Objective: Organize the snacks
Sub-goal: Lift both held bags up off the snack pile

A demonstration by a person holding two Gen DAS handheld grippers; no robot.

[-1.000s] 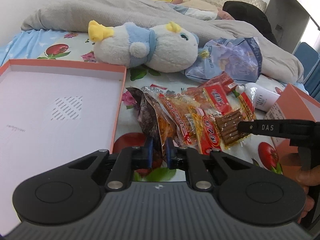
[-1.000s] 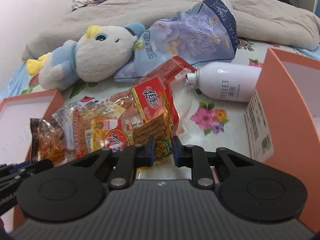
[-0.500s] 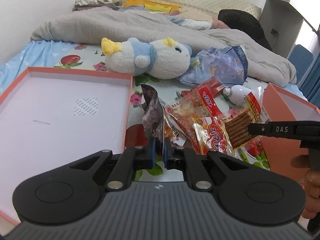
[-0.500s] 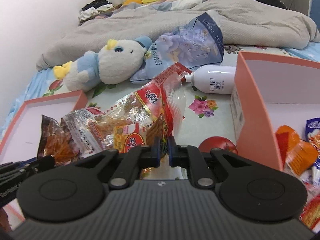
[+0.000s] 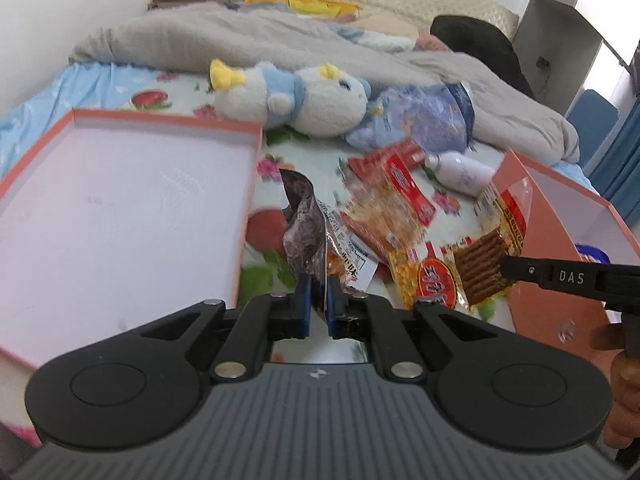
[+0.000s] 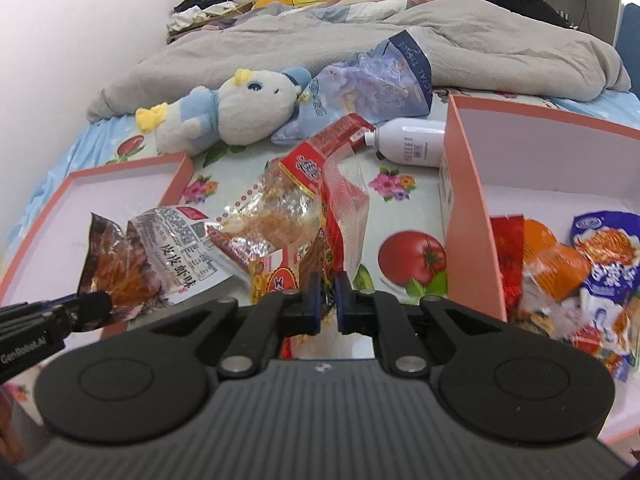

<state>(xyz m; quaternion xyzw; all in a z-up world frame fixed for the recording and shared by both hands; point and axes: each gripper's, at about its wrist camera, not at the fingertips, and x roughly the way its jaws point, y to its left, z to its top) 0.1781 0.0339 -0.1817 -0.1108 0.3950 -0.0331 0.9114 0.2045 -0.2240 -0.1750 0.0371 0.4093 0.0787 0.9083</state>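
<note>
- Left gripper (image 5: 318,304): clenched on the bottom edge of the dark pack (image 5: 302,232), blue pads pinching the film.
- Dark pack: long axis roughly upright in the left wrist view, top corner pointing up and away from the camera, off the sheet. From the right wrist view it is (image 6: 120,268) at lower left, fanned out with its printed back label facing the camera.
- Right gripper (image 6: 325,305): clenched on the lower end of the red pack (image 6: 340,216). From the left view only its black finger (image 5: 560,278) shows, entering from the right, tip on the pack.
- Red pack: long axis near vertical in the right view, clear sealed top pointing up. In the left view it (image 5: 484,256) tilts up-right, with brown sticks showing through the film, overlapping the box wall.
- Clear pack (image 6: 276,216) with a red header sits between the two held packs, long axis diagonal, header end pointing up-right toward the bottle (image 6: 412,142). Cannot tell whether it rests on the sheet or hangs from a neighbour.
- Box (image 6: 468,216): right of the held packs, salmon walls, already holding several snacks (image 6: 600,256) (orange, blue and red wrappers).
- Lid (image 5: 160,122): left of the packs, lying open side up on the sheet.
- Plush (image 5: 304,100) and tissue pack (image 5: 424,124) lie beyond, against the grey blanket (image 5: 280,44).
- Hand (image 5: 624,396) visible at right edge of the left view, on the right tool's grip.
</note>
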